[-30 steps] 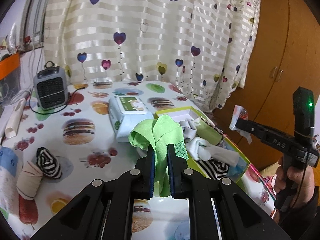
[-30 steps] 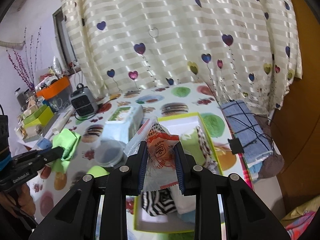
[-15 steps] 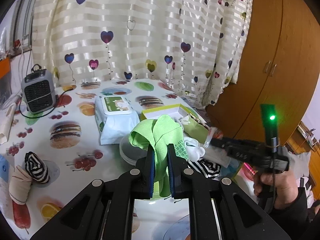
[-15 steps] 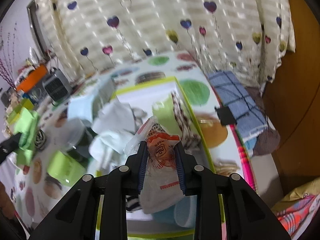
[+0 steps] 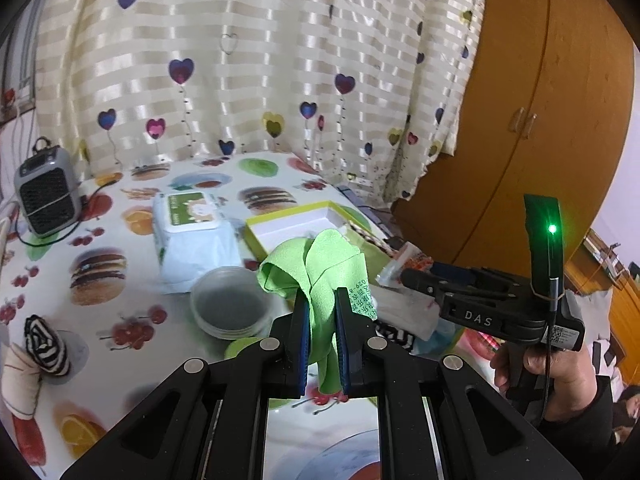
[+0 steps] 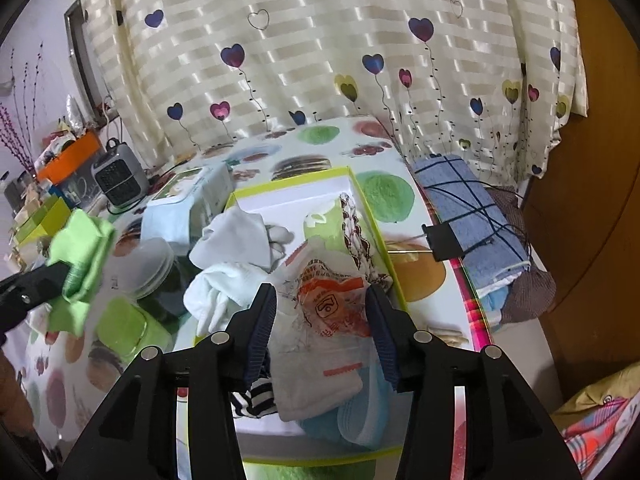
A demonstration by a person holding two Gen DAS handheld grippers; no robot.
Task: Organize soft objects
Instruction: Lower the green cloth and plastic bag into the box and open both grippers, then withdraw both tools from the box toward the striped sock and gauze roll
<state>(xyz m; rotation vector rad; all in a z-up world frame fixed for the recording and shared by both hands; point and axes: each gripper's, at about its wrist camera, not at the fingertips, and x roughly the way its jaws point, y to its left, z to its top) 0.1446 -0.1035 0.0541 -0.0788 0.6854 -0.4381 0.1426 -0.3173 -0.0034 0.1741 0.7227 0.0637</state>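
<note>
My left gripper is shut on a bright green cloth, held above the table just left of the yellow-green box; the cloth also shows at the left of the right wrist view. My right gripper hangs over the box, and its jaws are opening. A clear plastic packet with orange print lies between them on the pile, and the pads stand apart from it. White socks, a striped sock and a blue sock fill the box.
A wet-wipes pack and clear plastic lids sit left of the box. A striped sock roll and a beige roll lie near the table's left edge, a grey heater behind. A blue checked cloth hangs off the right.
My right gripper came down over the box and its jaws spread away from the packet, which now rests on the socks. My left gripper drifted sideways with the green cloth still pinched.
</note>
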